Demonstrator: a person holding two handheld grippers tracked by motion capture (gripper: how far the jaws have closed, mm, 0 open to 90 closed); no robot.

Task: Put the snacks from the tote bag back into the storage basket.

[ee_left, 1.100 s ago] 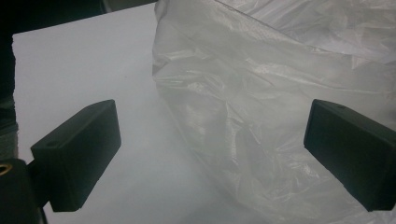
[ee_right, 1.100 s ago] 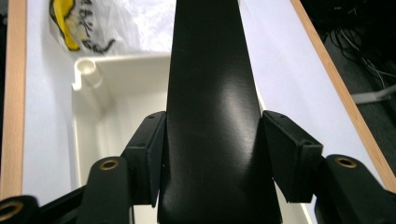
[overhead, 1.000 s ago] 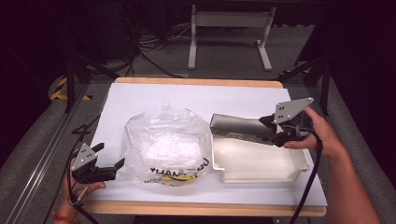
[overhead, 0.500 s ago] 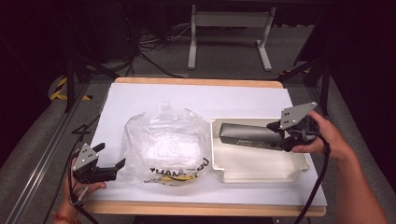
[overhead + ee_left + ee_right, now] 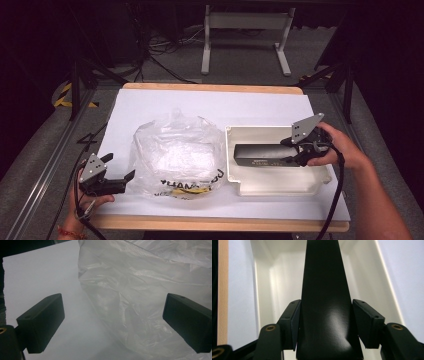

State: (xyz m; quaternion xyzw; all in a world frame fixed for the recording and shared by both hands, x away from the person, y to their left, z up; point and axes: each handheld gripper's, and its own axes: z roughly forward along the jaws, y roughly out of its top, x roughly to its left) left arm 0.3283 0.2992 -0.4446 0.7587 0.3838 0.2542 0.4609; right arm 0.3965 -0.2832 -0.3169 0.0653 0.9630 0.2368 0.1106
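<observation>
Since a second ago the right gripper [image 5: 292,151] has carried the black box [image 5: 260,154] down from above the white tray [image 5: 270,187] into its hollow. Its jaws are clamped on the box's near end, and the long axis runs away from them toward the plastic bag [image 5: 175,155]. The left gripper [image 5: 120,181] waits open beside the bag, holding nothing.

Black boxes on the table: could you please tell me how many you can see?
1. The black box lies lengthwise over the white tray, gripped at its end by the right gripper. The crumpled plastic bag may hide more.
</observation>
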